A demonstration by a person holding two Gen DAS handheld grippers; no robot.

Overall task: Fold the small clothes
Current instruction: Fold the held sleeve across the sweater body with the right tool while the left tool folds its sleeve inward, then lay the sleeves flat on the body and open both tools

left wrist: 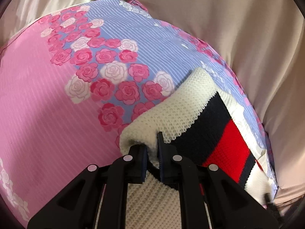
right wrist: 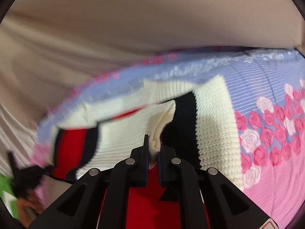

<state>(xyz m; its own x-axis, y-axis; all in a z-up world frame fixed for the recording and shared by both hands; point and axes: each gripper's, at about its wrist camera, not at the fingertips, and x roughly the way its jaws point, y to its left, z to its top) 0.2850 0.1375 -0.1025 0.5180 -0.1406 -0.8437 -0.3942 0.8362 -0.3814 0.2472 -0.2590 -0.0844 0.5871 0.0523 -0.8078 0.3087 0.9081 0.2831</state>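
Note:
A small cream knit sweater (left wrist: pixel 171 110) with a navy and red stripe lies on a pink and lilac rose-print cloth (left wrist: pixel 57 95). In the left wrist view my left gripper (left wrist: pixel 152 148) is shut on a cream edge of the sweater, lifted off the cloth. In the right wrist view my right gripper (right wrist: pixel 153 148) is shut on a bunched cream fold of the same sweater (right wrist: pixel 213 118), with red knit right under the fingers. The sweater hangs folded between the two grippers. The right view is blurred at the left.
Beige satin fabric (left wrist: pixel 228 19) surrounds the rose-print cloth on the far and right sides; it also fills the top of the right wrist view (right wrist: pixel 133 28). The other gripper and a hand (right wrist: pixel 26 175) show blurred at the right view's lower left.

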